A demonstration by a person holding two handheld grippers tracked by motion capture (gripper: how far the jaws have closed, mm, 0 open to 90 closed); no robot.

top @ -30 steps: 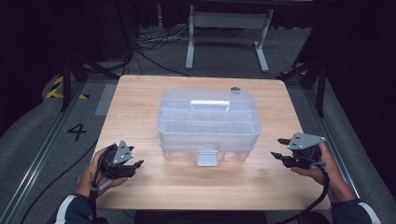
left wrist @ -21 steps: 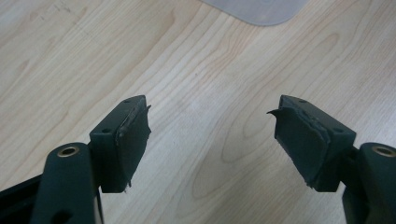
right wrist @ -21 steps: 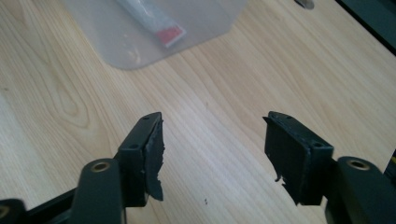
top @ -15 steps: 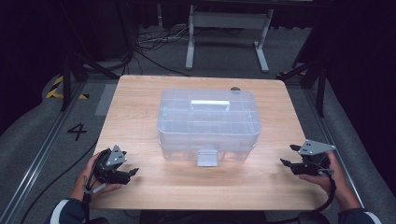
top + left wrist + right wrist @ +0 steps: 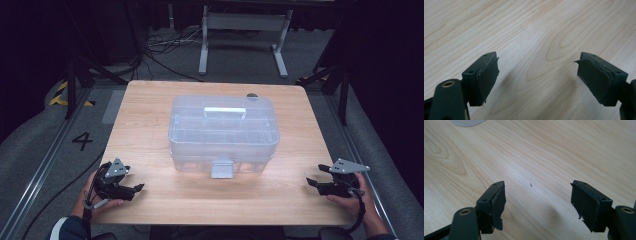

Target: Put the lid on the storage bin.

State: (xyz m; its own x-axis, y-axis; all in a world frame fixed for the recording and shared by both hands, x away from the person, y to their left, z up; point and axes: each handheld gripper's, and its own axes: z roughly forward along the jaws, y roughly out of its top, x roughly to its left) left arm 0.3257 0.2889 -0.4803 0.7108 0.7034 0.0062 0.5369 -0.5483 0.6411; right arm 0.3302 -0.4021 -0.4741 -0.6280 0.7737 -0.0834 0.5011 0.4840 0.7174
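A clear plastic storage box (image 5: pixel 224 132) with a lid handle and a front latch stands shut in the middle of the wooden table (image 5: pixel 150 115). My left gripper (image 5: pixel 134 189) rests low at the table's front left corner, well apart from the box. In the left gripper view its jaws (image 5: pixel 536 75) stand wide apart over bare wood, having just been opening, with nothing between them. My right gripper (image 5: pixel 312 182) sits at the front right edge. Its jaws (image 5: pixel 537 202) have also just been opening and hold nothing.
A small dark round object (image 5: pixel 252 95) lies on the table behind the box. Beyond the table stands a grey metal frame (image 5: pixel 242 30) with cables on the floor. A rail and a painted "4" (image 5: pixel 82 141) lie left of the table.
Both hands have drawn back toward the table's front edge and sunk lower. The box has not moved.
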